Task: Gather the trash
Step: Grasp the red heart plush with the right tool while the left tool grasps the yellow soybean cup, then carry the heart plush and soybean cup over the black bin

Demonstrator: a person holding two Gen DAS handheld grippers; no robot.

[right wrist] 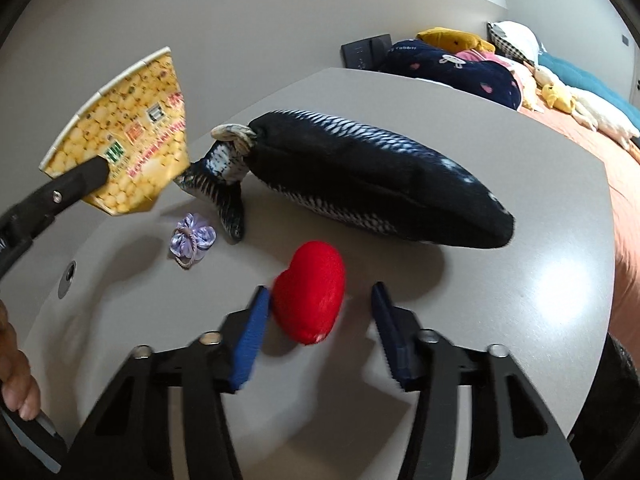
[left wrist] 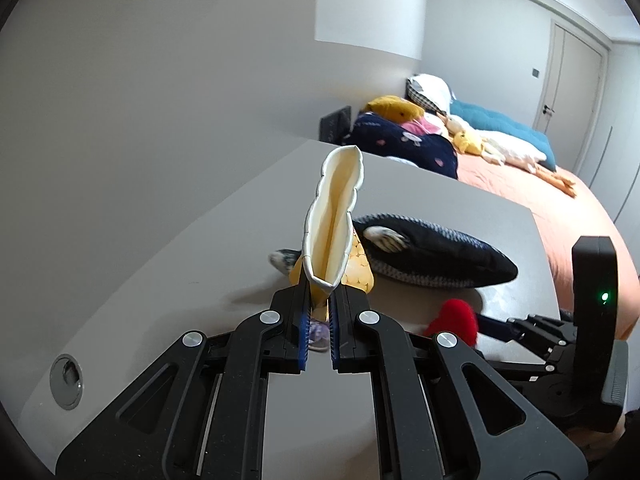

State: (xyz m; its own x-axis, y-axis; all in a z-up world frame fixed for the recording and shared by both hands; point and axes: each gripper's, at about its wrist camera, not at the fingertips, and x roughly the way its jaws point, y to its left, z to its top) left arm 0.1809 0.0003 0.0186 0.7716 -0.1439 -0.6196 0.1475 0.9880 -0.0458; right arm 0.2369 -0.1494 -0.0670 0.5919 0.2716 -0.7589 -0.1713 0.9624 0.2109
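Note:
My left gripper [left wrist: 319, 312] is shut on a flattened yellow paper cup [left wrist: 334, 216] and holds it above the grey table [left wrist: 200, 248]. From the right wrist the cup [right wrist: 124, 132] shows a popcorn print, with a black finger [right wrist: 76, 184] clamped on its lower edge. A red plush heart [right wrist: 310, 296] lies on the table between the jaws of my right gripper [right wrist: 320, 292]. The left blue pad [right wrist: 250, 336] is close against the heart; the right pad [right wrist: 390, 332] stands clear of it. In the left wrist view the heart [left wrist: 452, 320] sits just ahead of the right gripper [left wrist: 532, 328].
A large dark plush fish [right wrist: 360, 172] lies across the table behind the heart. A small purple scrunchie [right wrist: 192, 240] lies to the left. A round cable hole [left wrist: 66, 380] is near the table's left edge. Beyond is a bed [left wrist: 560, 208] with pillows and plush toys.

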